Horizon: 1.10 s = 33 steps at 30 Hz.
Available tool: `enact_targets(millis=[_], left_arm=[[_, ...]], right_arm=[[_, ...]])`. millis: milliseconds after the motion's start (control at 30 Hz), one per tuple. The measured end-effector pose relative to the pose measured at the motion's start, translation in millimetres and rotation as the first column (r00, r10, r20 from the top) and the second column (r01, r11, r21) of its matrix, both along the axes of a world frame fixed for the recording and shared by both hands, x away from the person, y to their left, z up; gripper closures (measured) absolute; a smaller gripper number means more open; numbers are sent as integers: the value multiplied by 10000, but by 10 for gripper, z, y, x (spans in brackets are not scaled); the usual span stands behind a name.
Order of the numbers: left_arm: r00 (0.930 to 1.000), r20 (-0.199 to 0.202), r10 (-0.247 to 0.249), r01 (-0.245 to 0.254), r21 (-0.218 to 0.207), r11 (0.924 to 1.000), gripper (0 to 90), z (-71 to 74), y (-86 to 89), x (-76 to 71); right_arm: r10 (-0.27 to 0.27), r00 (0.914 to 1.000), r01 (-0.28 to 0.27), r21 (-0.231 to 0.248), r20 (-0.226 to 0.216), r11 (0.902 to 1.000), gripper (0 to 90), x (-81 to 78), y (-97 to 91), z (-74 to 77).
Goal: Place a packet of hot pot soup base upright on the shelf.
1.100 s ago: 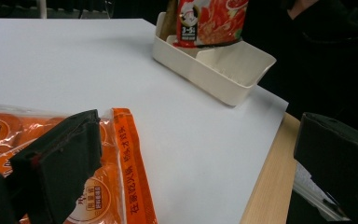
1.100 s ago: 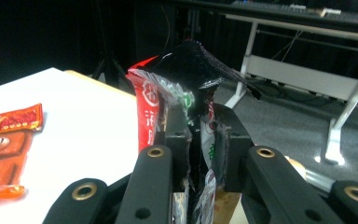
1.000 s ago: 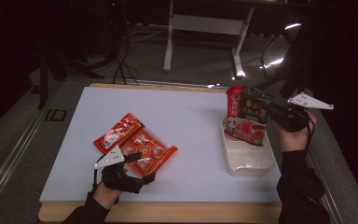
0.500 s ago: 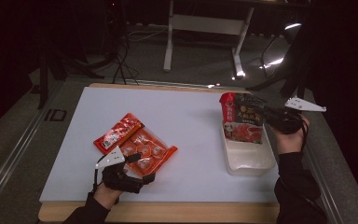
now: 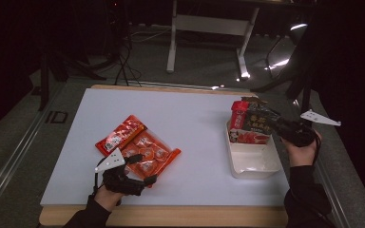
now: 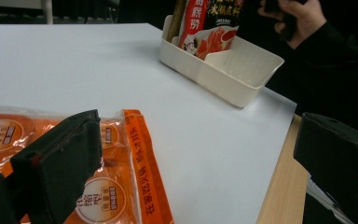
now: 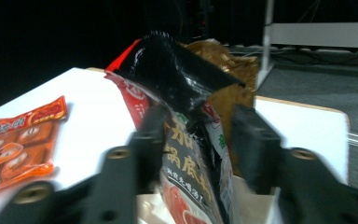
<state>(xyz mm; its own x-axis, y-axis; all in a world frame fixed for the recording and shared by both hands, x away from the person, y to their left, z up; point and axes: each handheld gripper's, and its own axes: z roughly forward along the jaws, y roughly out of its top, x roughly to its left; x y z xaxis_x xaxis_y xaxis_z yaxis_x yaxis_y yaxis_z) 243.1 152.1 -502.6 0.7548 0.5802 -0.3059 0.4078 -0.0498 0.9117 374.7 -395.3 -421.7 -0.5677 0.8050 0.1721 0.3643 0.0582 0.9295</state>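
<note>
A black and red snack packet (image 5: 249,126) stands upright in the far end of the white tray (image 5: 256,164). My right gripper (image 5: 271,124) reaches it from the right. In the right gripper view the packet (image 7: 186,93) sits between the jaws of that gripper (image 7: 199,121); they have just been opening and there is a gap at the right jaw. A brown packet (image 7: 228,79) stands behind it. My left gripper (image 5: 142,170) is open at the near edge of the orange biscuit packet (image 5: 149,154). One jaw of the left gripper (image 6: 198,126) lies over the orange packet (image 6: 121,186).
A slim red packet (image 5: 121,134) lies beside the orange one. The tray (image 6: 233,74) has an unfilled near section. The wooden table edge (image 5: 171,216) runs along the front. A person's hand (image 6: 303,18) holds the right gripper behind the tray.
The right gripper came down with the black and red packet, which now stands in the tray. Its jaws have spread apart. The left gripper stayed where it was.
</note>
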Motion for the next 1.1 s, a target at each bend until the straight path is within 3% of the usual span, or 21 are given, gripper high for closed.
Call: enact_targets(millis=[67,133,200,300,400,467,567,667,833,967,1067,1100], left_arm=[[9999,5,165,-165,139,9998,17,-2,5,4],[9996,-28,282,-281,153,9995,17,-7,13,11],[9989,-128,451,-449,169,9988,17,-11,26,16],[9974,-203,685,-677,375,9970,17,-13,41,20],[9955,-326,886,-866,563,9946,17,-20,46,20],[9956,-382,854,-829,622,9946,17,-20,43,19],[9953,-383,888,-858,740,9936,17,-22,43,17],[9949,-387,935,-900,828,9925,17,-23,50,20],[9922,-316,1202,-1165,994,9882,17,-17,79,30],[9897,-360,1388,-1314,1591,9785,24,-17,125,47],[9894,-289,1423,-1355,1689,9763,56,-36,180,67],[9881,-290,1513,-1434,1859,9721,73,-46,198,77]], right_arm=[[-387,9990,392,-210,228,9990,440,-65,-13,79],[-475,9982,479,-113,357,9988,401,-101,-23,126],[-694,9929,713,-162,971,9973,285,-203,-18,269],[-820,9880,834,-52,1308,9965,255,-288,11,378],[-349,9760,347,48,2151,9994,179,-464,124,541],[205,9713,-255,181,2370,9995,162,-560,207,588],[603,9678,-639,66,2444,9979,161,-683,353,609],[1134,9666,-1085,-339,2297,9935,161,-797,514,577],[1947,9617,-1816,-836,1930,9798,161,-912,722,485],[2292,9570,-2218,-606,1778,9732,161,-978,836,402],[2572,9510,-2508,-587,1714,9663,161,-1029,905,370],[2591,9505,-2525,-597,1717,9658,161,-1044,920,366]])
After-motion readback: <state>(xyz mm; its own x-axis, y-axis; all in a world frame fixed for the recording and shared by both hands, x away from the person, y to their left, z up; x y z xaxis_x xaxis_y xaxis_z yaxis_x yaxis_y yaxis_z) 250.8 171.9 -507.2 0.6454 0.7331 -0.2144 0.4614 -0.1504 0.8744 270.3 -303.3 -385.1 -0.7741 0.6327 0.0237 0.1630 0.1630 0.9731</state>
